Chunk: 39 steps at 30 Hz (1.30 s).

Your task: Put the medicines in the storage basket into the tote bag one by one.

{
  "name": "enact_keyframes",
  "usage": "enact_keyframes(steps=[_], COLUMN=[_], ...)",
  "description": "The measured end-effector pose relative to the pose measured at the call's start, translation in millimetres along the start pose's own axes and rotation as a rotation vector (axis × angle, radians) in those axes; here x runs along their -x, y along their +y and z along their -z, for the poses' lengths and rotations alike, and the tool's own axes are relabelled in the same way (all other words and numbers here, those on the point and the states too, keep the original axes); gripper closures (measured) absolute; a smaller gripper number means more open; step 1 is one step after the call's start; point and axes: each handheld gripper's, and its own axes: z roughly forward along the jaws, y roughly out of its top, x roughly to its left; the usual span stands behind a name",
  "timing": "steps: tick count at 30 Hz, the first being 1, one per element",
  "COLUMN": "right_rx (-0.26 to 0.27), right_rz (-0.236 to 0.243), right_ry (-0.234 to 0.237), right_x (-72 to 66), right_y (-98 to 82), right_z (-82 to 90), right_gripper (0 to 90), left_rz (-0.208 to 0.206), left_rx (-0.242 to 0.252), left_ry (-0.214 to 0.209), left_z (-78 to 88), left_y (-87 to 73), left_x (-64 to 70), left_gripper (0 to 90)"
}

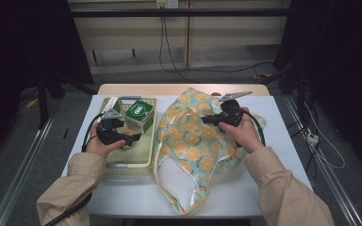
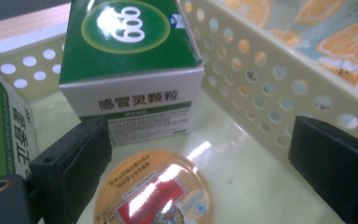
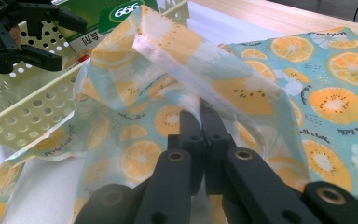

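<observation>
L gripper (image 2: pixel 186 158) is held spread, a round orange-lidded tub (image 2: pixel 154 191) between its jaws in the basket (image 2: pixel 261 79), pads not touching. R gripper (image 3: pixel 199 126) is pinched on the bag (image 3: pixel 177 70) rim. Jaws should be centred on the tub before closing; the green box (image 2: pixel 130 60) just ahead should be avoided.

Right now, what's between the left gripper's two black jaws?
In the left gripper view, a round orange lid lies on the basket floor between the open jaws of the left gripper. They don't touch it. A green box stands behind.
</observation>
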Motion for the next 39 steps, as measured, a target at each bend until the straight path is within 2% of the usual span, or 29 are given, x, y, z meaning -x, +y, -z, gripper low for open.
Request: enact_keyframes(steps=[2,4,5,10,13,17,22,26,28,32,36,37,39], right_rx=[-0.001,-0.002,-0.005,-0.008,-0.011,-0.015,-0.014,-0.015,-0.015,-0.011,-0.011,-0.011,-0.012], right_rz=[0.003,0.004,0.001,-0.001,-0.004,0.0,0.0,0.002,0.003,0.001,0.001,-0.001,0.0], right_ry=[-0.002,-0.002,-0.003,-0.004,-0.003,0.002,0.004,0.008,0.009,0.009,0.009,0.009,0.01], right_x=[-0.5,-1.1,-1.3,-0.4,-0.9,-1.7,-1.3,-1.9,-2.1,-1.8,-1.6,-1.6,-1.2], right_y=[-0.5,-1.1,-1.4,-2.2,-2.0,-2.4,-2.6,-3.0,-3.3,-3.6,-5.3,-6.1,-7.5], right_z=[-0.5,-1.2,-1.3,-2.7,-4.3,-6.0,-6.0,-6.1,-6.0,-4.9,-4.7,-4.8,-4.9], right_gripper=[89.9,89.9,89.9,89.8,89.9,89.9,89.9,89.9,89.9,89.9,89.9,89.9,89.9], left_rz=[0.003,0.003,-0.009,-0.007,-0.039,-0.056,-0.09,-0.088,-0.082,-0.096,-0.093,-0.074,-0.075], left_rx=[-0.003,-0.009,-0.022,-0.048,-0.075,-0.09,-0.145,-0.198,-0.201,-0.24,-0.278,-0.29,-0.294], left_ry=[0.009,-0.002,0.0,0.012,0.037,0.046,0.05,0.052,0.056,0.055,0.057,0.038,0.035], left_z=[-1.1,-2.5,-3.0,-8.9,-12.1,-14.9,-19.7,-24.5,-25.3,-27.5,-29.5,-30.4,-29.6], left_y=[-0.5,-0.8,-0.5,-2.2,-1.7,-1.9,-5.4,-9.2,-9.6,-11.9,-14.4,-15.7,-15.2], left_x=[-0.3,-1.8,-2.8,-5.5,-5.2,-5.2,-4.9,-4.8,-4.7,-5.6,-5.2,-5.7,-6.8], left_gripper=[5.9,5.9,5.9,8.1,8.5,8.6,8.9,10.1,10.1,12.4,12.7,14.7,15.0])
